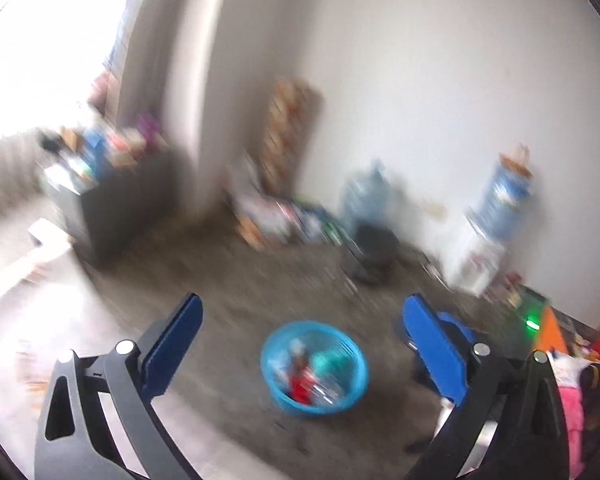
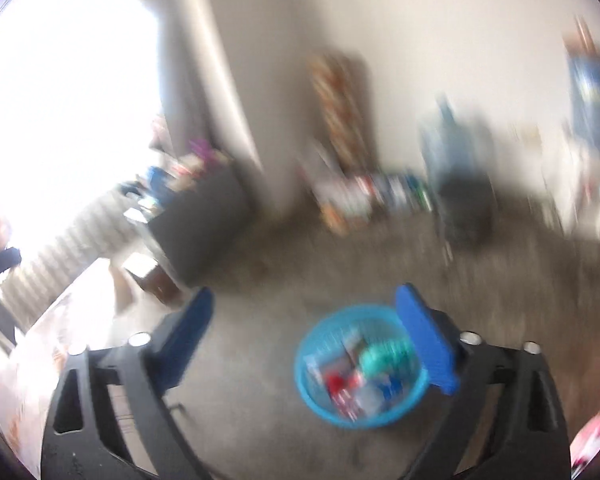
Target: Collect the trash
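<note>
Blue basket (image 1: 314, 368) of trash — below, between open left claw (image 1: 300, 320) fingers.

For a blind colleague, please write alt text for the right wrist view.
A round blue basket holding mixed trash sits on a grey floor, seen blurred past the open, empty right gripper with blue fingers. Behind, cluttered items line a white wall beside a bright window.

I am looking at a blurred room where a white wall (image 1: 440, 80) is rising over a grey floor (image 1: 228, 288). A window (image 1: 40, 52) is glaring on the left beside a dark cabinet (image 1: 112, 216). A water cooler (image 1: 488, 216) is standing against the wall.
</note>
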`<action>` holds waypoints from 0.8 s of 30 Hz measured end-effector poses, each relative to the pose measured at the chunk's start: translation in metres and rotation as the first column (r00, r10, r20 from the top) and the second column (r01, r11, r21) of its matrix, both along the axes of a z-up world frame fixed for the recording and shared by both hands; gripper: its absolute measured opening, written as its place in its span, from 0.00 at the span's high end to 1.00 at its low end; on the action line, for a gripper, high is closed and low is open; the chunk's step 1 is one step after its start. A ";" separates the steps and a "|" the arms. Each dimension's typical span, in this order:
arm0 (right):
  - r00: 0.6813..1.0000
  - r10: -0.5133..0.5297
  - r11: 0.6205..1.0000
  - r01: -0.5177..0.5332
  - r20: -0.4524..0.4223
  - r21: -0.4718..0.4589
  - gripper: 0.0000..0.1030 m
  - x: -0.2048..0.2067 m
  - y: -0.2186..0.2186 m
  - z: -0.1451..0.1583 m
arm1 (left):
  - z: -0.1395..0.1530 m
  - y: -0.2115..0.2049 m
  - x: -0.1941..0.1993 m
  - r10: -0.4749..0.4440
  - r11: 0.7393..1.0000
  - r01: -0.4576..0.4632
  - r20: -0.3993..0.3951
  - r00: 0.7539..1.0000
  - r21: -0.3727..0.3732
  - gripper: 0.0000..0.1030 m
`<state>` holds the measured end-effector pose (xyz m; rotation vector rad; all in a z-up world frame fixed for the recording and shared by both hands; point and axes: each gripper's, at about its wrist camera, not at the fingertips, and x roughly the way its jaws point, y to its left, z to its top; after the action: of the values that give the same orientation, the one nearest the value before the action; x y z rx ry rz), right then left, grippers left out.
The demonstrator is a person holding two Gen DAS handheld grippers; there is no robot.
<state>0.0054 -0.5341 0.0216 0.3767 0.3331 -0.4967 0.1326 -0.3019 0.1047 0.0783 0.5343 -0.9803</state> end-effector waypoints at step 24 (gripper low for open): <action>0.814 0.310 0.930 -0.368 -0.491 -0.023 0.07 -0.023 0.175 -0.035 | -0.118 0.199 -0.078 0.595 0.759 -0.518 -0.094 0.798 0.394 0.04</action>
<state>-0.0177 -0.3587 -0.0130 0.0651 0.8377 -0.2457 0.0544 -0.1026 -0.0131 0.1225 0.8723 -0.2883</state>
